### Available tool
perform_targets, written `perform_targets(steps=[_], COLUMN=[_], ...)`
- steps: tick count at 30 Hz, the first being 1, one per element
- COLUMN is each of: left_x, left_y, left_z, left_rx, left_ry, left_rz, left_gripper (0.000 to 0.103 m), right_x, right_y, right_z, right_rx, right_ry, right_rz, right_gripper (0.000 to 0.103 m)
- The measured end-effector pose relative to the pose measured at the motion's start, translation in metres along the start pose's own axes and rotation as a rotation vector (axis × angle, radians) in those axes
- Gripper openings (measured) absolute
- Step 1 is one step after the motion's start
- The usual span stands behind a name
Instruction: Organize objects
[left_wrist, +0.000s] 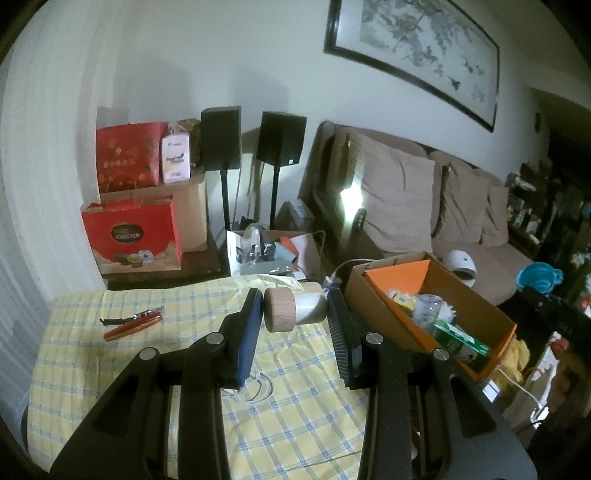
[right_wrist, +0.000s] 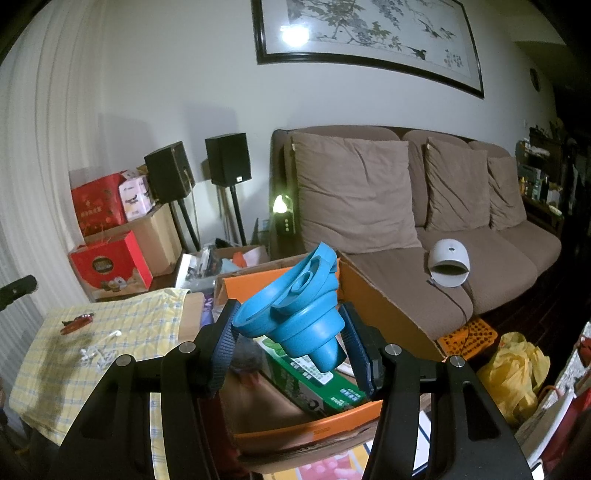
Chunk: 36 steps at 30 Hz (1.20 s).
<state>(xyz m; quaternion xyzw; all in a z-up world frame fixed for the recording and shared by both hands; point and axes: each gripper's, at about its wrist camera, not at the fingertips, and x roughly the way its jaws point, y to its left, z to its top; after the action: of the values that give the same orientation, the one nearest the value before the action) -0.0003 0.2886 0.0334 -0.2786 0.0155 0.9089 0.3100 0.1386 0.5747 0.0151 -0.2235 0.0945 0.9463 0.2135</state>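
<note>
So my left gripper (left_wrist: 295, 314) is clamped on a little white jar (left_wrist: 308, 308) with a wooden lid (left_wrist: 279, 309), and it's lying sideways between the pads: long axis runs straight across the frame, lid end toward the left finger, white end against the right one. It sits dead center of the left wrist view, held above the yellow checked tablecloth (left_wrist: 147, 369), just left of the orange cardboard box (left_wrist: 461, 295). My right gripper (right_wrist: 291, 343) is squeezing a blue collapsible funnel (right_wrist: 295, 314), tilted so the spout points down toward the lower right and the wide mouth opens to the upper left. It hangs mid-frame over that same box, right above a green carton (right_wrist: 314, 387) whose print is too small for me to read. Only readable writing: "COLLECTION" on the red gift bag (left_wrist: 133, 236) at left of the left wrist view. Two reddish pens (left_wrist: 133, 323) lie on the cloth at left, well apart from the jar.
</note>
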Motion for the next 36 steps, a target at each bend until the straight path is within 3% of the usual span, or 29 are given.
perform_targets(steps=[36], left_x=[0.019], left_y=[-0.051], left_z=[0.008], left_rx=[0.047], left_ry=[-0.007], left_rz=[-0.09], left_gripper=[0.033], right_x=[-0.005], right_y=[-0.024], right_z=[-0.001], right_rx=[0.078], right_ry=[-0.029], right_rz=[0.013], right_gripper=[0.056])
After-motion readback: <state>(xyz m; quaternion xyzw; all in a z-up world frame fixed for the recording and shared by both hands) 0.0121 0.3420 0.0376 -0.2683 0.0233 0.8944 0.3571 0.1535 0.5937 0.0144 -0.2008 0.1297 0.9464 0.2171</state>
